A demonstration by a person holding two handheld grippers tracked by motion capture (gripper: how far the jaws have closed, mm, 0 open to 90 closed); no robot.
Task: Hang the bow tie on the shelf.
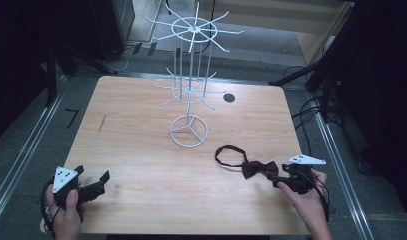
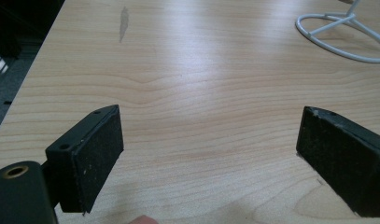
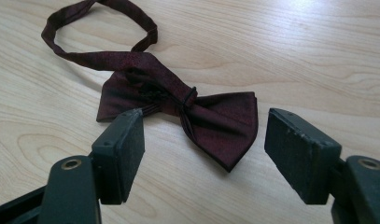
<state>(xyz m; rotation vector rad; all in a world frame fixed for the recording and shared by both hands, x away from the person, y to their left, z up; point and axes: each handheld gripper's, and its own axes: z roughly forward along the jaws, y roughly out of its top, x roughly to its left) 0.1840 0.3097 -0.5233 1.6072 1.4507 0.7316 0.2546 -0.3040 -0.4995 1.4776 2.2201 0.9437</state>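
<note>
Well ahead of both my grippers, the wooden table [image 1: 141, 150] carries a white wire rack [image 1: 190, 75] standing upright on its ring base near the far middle. Just in front of my right gripper [image 1: 280, 176] lies a dark red bow tie [image 3: 178, 107], flat on the wood, its strap looped away from me; my jaws stand wide apart on either side of the near wing, not touching it. My left gripper [image 1: 98, 182] hovers over bare wood at the near left corner, jaws spread with nothing between them.

Bow tie [image 1: 251, 165] right of rack [image 1: 190, 131]
</note>
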